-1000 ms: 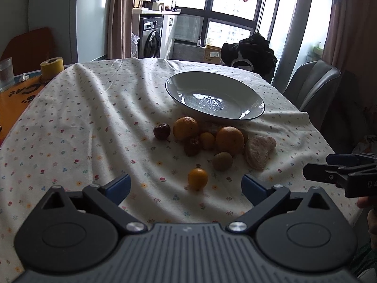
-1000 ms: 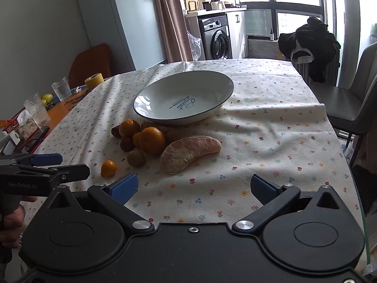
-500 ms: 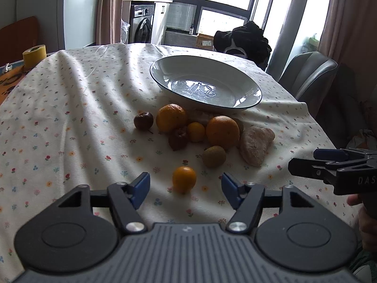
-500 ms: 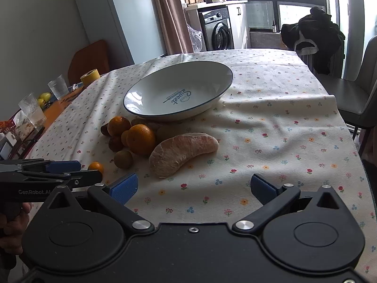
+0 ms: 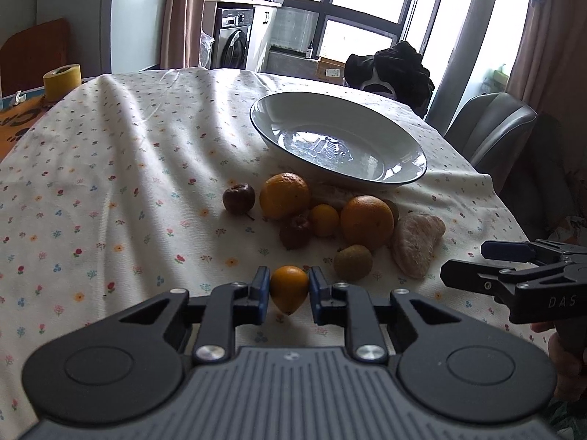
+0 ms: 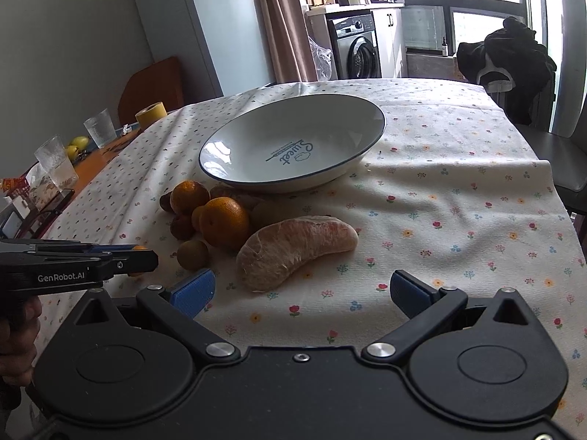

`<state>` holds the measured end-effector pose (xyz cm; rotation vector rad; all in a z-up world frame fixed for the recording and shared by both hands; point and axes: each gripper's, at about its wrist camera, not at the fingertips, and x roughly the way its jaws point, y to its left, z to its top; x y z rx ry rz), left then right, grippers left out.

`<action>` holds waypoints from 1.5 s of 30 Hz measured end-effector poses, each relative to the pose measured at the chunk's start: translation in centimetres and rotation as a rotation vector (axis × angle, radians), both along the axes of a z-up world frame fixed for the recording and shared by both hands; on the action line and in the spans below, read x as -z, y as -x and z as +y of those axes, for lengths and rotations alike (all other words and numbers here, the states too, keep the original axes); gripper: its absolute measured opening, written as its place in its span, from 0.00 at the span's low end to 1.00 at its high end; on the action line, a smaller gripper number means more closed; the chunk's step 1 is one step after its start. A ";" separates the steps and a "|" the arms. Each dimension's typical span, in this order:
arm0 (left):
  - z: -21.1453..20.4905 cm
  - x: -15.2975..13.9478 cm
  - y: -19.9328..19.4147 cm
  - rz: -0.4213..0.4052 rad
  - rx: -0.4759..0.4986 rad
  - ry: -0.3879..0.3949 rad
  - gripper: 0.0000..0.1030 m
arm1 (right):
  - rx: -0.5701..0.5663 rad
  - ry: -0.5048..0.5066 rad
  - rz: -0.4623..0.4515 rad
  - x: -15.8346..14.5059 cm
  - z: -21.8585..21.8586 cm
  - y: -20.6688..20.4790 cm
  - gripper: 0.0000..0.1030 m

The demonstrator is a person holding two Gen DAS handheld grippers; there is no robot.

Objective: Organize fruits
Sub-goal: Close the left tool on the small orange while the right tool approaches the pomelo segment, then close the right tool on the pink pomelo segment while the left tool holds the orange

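Note:
My left gripper (image 5: 288,289) is shut on a small orange kumquat (image 5: 288,286) just above the flowered cloth. Beyond it lies a heap of fruit: two oranges (image 5: 367,222), a smaller orange fruit (image 5: 323,220), two dark red fruits (image 5: 239,198), a kiwi (image 5: 353,262) and a peeled pomelo segment (image 5: 416,244). An empty white bowl (image 5: 403,168) with a dark rim stands behind the heap. My right gripper (image 6: 301,291) stands open, near the pomelo segment (image 6: 293,249), with nothing between its fingers. The left gripper (image 6: 135,255) shows at the left of the right wrist view.
A yellow tape roll (image 5: 61,81) and drinking glasses (image 6: 58,163) stand on the bare wood at the table's left end. A grey chair (image 5: 495,124) stands past the right edge, with dark clothing (image 5: 394,71) on another chair at the far end. The cloth (image 6: 458,220) right of the bowl holds nothing.
My left gripper has moved down to the small orange fruit and its fingers have come together on it. The right gripper has moved closer to the pomelo segment, still open.

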<state>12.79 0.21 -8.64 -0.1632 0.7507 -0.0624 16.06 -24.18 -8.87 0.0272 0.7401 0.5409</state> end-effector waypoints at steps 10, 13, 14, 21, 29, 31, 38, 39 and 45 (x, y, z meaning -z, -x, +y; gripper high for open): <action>1.0 -0.3 -0.2 -0.012 -0.050 -0.009 0.20 | -0.077 0.058 -0.009 0.7 1.8 -1.6 1.00; 1.1 -0.4 -0.2 -0.018 -0.055 -0.007 0.20 | -0.083 0.072 -0.012 0.9 2.3 -2.2 1.00; 1.2 -0.5 -0.3 -0.020 -0.056 -0.007 0.20 | -0.083 0.072 -0.015 1.0 2.4 -2.4 1.00; 1.1 -0.7 -0.4 -0.023 -0.056 -0.012 0.20 | -0.096 0.104 -0.040 1.2 2.6 -3.3 1.00; 1.0 -0.8 -0.3 -0.026 -0.052 -0.006 0.20 | -0.144 0.137 -0.068 1.3 3.0 -3.8 0.96; 1.0 -0.8 -0.2 -0.028 -0.050 -0.008 0.20 | -0.151 0.139 -0.070 1.2 3.0 -3.8 0.93; 0.7 -1.4 0.2 -0.048 -0.047 -0.012 0.20 | -0.143 0.132 -0.056 0.6 2.7 -3.1 0.86; 0.6 -1.5 0.3 -0.051 -0.047 -0.013 0.20 | -0.140 0.127 -0.056 0.5 2.6 -3.0 0.86; 0.2 -1.9 0.5 -0.069 -0.038 -0.018 0.20 | -0.109 0.115 -0.086 -0.6 1.8 -2.3 0.85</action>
